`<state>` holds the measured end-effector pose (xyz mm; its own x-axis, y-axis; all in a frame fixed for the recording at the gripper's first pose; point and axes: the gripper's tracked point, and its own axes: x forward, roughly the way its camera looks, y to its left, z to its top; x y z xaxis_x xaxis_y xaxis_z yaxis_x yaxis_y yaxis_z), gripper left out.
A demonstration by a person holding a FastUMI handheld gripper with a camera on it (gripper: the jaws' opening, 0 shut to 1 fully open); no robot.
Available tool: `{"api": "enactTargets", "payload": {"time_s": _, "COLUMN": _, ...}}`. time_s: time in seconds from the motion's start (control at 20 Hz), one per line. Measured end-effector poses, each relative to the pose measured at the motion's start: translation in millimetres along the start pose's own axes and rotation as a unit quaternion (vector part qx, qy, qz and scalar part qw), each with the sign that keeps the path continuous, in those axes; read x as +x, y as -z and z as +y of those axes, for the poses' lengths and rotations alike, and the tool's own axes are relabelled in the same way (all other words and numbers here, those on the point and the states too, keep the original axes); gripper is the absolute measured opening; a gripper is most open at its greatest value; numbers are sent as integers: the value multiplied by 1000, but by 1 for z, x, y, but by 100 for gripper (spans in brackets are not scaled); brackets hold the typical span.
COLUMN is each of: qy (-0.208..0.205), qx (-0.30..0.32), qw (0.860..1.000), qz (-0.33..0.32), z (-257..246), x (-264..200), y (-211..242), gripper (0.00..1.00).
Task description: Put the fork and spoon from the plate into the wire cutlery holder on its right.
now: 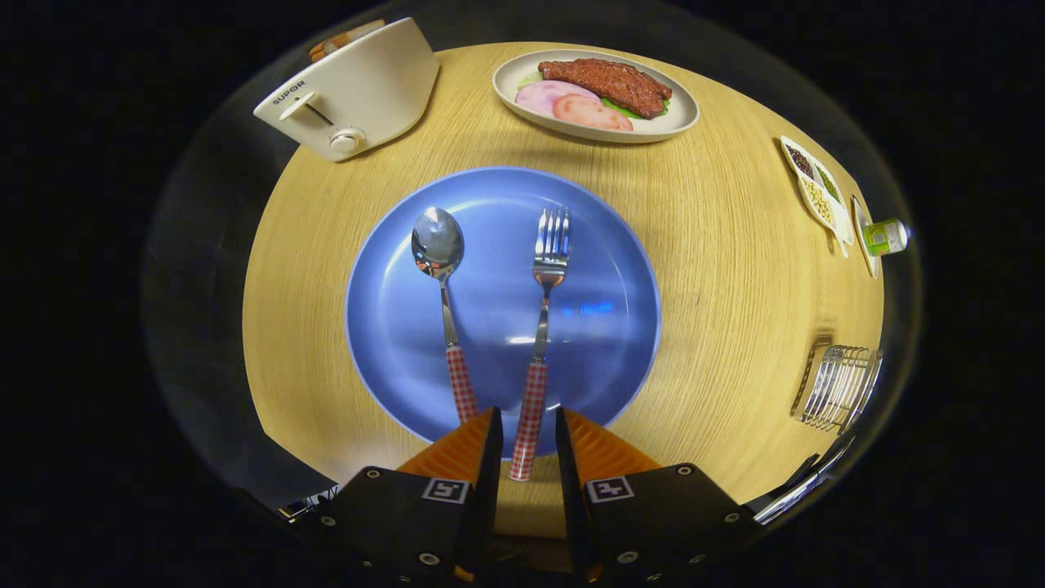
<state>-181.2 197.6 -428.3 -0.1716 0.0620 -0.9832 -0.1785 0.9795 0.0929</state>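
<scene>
A blue plate (608,327) lies on the round wooden table just ahead of my fingers. On it rest a spoon (439,253) on the left and a fork (549,265) on the right, both with red-checked handles pointing toward me. My gripper (527,418) is open, and its orange fingers straddle the end of the fork's handle with a small gap on each side. The spoon's handle ends just left of the left finger (469,449). The wire cutlery holder (841,385) stands at the table's right edge, well right of the plate.
A white toaster (351,86) sits beyond the plate to the left. An oval dish of meat and ham (684,118) is at the far side. A divided condiment dish (816,192) and a green bottle (886,237) lie at the far right. Bare wood (735,286) separates plate and holder.
</scene>
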Motion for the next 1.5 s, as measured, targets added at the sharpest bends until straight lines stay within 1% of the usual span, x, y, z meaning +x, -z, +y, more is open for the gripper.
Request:
{"api": "enactTargets", "payload": {"time_s": 0.2, "qy": 13, "qx": -15, "qw": 1000, "qz": 1, "z": 0, "x": 9, "y": 2, "gripper": 23}}
{"api": "enactTargets", "payload": {"time_s": 0.25, "qy": 8, "qx": -19, "qw": 1000, "qz": 0, "z": 0, "x": 8, "y": 1, "gripper": 15}}
{"api": "enactTargets", "payload": {"time_s": 0.35, "qy": -3, "qx": -16, "qw": 1000, "qz": 5, "z": -2, "x": 0, "y": 4, "gripper": 9}}
{"api": "enactTargets", "payload": {"time_s": 0.6, "qy": -25, "qx": -4, "qw": 1000, "qz": -17, "z": -31, "x": -43, "y": 3, "gripper": 8}}
{"api": "enactTargets", "payload": {"time_s": 0.8, "qy": -20, "qx": 6, "qw": 999, "qz": -32, "z": -83, "x": -81, "y": 15, "gripper": 8}}
{"api": "enactTargets", "payload": {"time_s": 1.0, "qy": 6, "qx": 30, "qw": 999, "qz": -40, "z": -151, "x": -113, "y": 34, "gripper": 8}}
{"api": "enactTargets", "payload": {"time_s": 1.15, "qy": 25, "qx": 59, "qw": 997, "qz": -32, "z": -206, "x": -128, "y": 55, "gripper": 8}}
{"api": "enactTargets", "payload": {"time_s": 1.25, "qy": 38, "qx": 78, "qw": 996, "qz": -21, "z": -242, "x": -133, "y": 71, "gripper": 8}}
{"api": "enactTargets", "payload": {"time_s": 1.35, "qy": 42, "qx": 95, "qw": 995, "qz": -5, "z": -267, "x": -135, "y": 88, "gripper": 8}}
{"api": "enactTargets", "payload": {"time_s": 1.5, "qy": 53, "qx": 95, "qw": 994, "qz": 18, "z": -294, "x": -131, "y": 112, "gripper": 8}}
